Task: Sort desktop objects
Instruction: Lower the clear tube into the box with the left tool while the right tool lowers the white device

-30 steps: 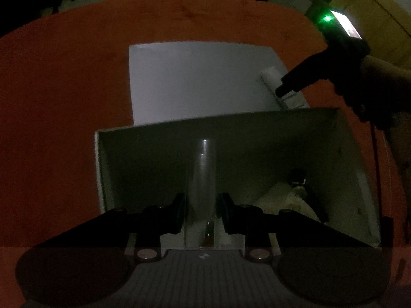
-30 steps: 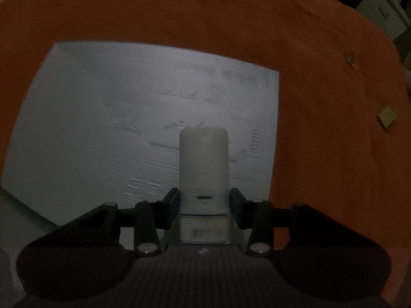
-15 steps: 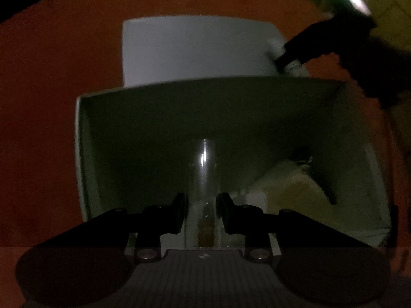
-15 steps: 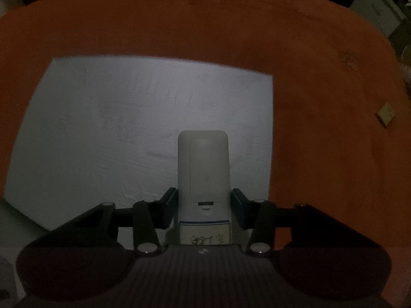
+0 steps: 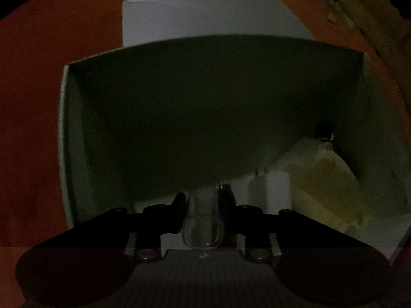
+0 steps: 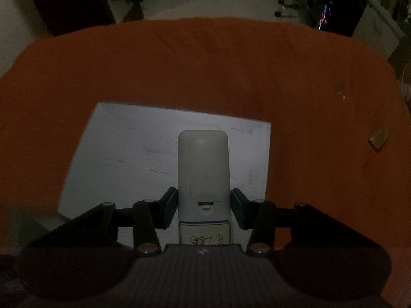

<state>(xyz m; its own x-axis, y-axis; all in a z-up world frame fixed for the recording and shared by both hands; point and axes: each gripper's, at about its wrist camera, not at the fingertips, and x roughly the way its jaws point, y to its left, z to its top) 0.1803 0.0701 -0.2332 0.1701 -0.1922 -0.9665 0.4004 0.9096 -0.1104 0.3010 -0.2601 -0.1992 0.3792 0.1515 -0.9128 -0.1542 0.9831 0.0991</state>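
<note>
My left gripper (image 5: 203, 200) points steeply down into an open white box (image 5: 64, 133) and is shut on a clear glass tube (image 5: 203, 220). The tube's far end is lost in the box's dark inside. In the right wrist view my right gripper (image 6: 204, 205) is shut on a white remote control (image 6: 203, 169). It shows its back, with a battery cover and a handwritten label. The remote hangs in the air over a white sheet (image 6: 128, 154) lying on the orange tablecloth (image 6: 205, 64).
A yellowish packet (image 5: 323, 187) and a small white block (image 5: 267, 190) lie in the box's right half. The white sheet (image 5: 205, 18) lies just beyond the box. A small tan piece (image 6: 379, 138) sits on the cloth at the right. Dark furniture stands past the table's far edge.
My left gripper has sunk deeper into the box with the tube. The right gripper has lifted the remote well above the sheet and has left the left wrist view.
</note>
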